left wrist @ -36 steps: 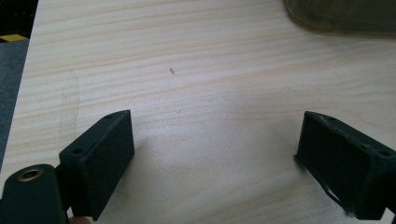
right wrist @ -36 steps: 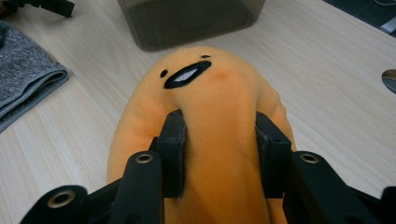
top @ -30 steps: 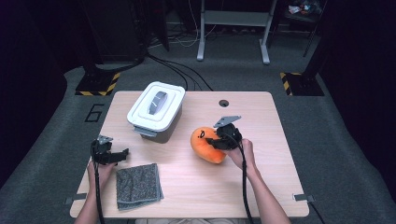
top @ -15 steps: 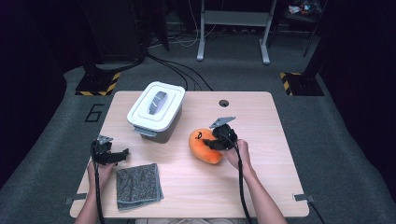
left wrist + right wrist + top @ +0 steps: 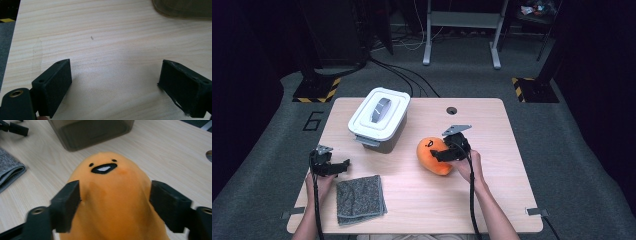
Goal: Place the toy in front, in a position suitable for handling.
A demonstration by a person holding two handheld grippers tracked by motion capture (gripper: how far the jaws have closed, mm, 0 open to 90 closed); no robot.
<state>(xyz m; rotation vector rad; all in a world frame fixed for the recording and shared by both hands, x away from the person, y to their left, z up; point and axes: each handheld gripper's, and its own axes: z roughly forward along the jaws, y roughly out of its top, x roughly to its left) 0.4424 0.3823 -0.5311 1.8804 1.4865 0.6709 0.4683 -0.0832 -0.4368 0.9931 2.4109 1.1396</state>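
Observation:
An orange plush toy (image 5: 431, 156) with a small black face lies on the wooden table (image 5: 492, 200), right of centre. My right gripper (image 5: 439, 155) reaches over it from the right. In the right gripper view the plush toy (image 5: 112, 195) sits between the two jaws, which have just been opening and now flank its sides without squeezing it, so the right gripper (image 5: 115, 202) is open. My left gripper (image 5: 343, 165) rests near the table's left edge. The left gripper (image 5: 115, 85) stands open over bare wood with nothing between its fingers.
A grey storage box with a white lid (image 5: 379, 117) stands at the back left; its lower wall (image 5: 92, 132) is just beyond the plush. A folded grey cloth (image 5: 360, 199) lies at the front left. A cable hole (image 5: 451, 110) is at the table's far edge.
The right gripper's jaws have spread apart around the plush toy, which stays on the table. The left gripper has not moved.

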